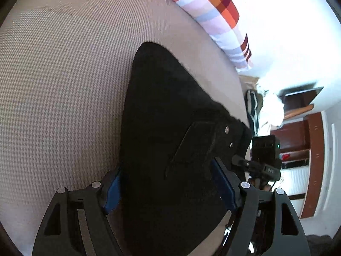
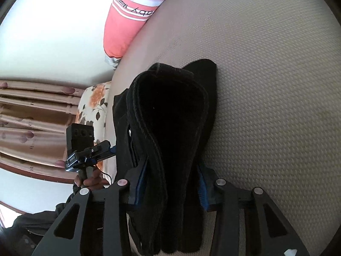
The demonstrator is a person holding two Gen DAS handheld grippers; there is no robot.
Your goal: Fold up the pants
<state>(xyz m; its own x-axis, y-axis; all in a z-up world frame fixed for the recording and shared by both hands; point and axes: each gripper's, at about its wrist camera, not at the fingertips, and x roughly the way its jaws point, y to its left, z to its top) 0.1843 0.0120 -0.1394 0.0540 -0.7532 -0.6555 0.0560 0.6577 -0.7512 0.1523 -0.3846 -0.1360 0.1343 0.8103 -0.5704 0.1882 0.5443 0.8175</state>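
The black pants [image 1: 170, 132] lie on a beige woven bed [image 1: 64, 85], near its edge, with a striped pillow [image 1: 213, 10] along the far edge. The left gripper [image 1: 170, 189] has its 2 blue-padded fingers [image 1: 111, 194] on either side of the cloth, pinching a thick fold of the pants. The right gripper [image 2: 169, 188] likewise pinches the bunched pants at the waistband [image 2: 149, 132], cloth filling the gap between its 2 fingers [image 2: 139, 183]. Each view shows the other gripper just past the bed's edge, beside flowered bedding [image 2: 93, 104].
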